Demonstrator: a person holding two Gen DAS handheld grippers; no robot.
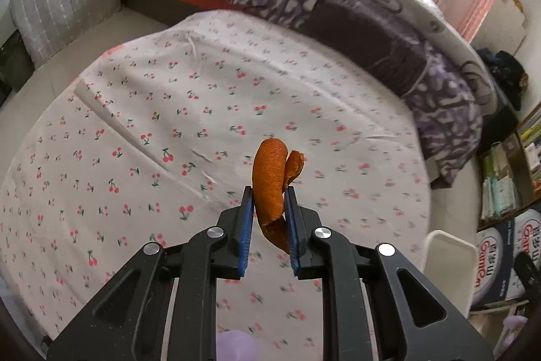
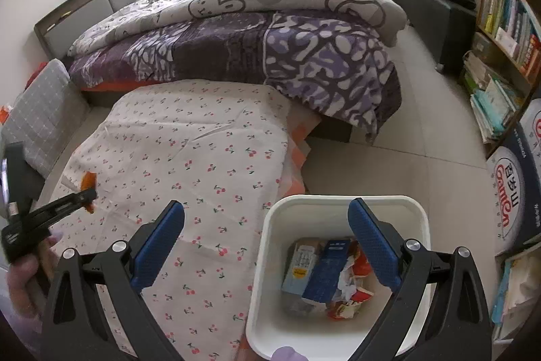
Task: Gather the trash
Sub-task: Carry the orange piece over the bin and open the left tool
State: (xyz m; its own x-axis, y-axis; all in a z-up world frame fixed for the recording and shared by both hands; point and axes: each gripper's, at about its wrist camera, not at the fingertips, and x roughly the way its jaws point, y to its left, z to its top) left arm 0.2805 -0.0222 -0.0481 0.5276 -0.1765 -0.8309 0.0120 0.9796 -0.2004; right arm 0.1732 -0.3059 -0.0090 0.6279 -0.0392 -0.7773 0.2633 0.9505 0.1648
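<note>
- Orange peel [image 1: 268, 181] is pinched between the blue pads of the left claw [image 1: 269, 195], lifted clear above the cherry-print cloth [image 1: 169, 124]; from the right wrist view the same peel [image 2: 88, 180] shows small at the far left.
- It looks light, thin and bendy, so it should need little squeeze; a firm grip could crease or tear it, and the pith side may be a bit slick.
- The hold sits across the middle of the curl, which seems a sound place: both ends hang free, neither one dragging.
- Its skin is bright and pebbled, curled into a hook, with a second smaller flap beside it and a darker tail below the pads.
- The right claw [image 2: 267, 219] is spread wide with nothing in it, hovering over the white bin [image 2: 338, 202], which already holds boxes and wrappers.
- The bin lies well apart from the peel, off to the left claw's right.
</note>
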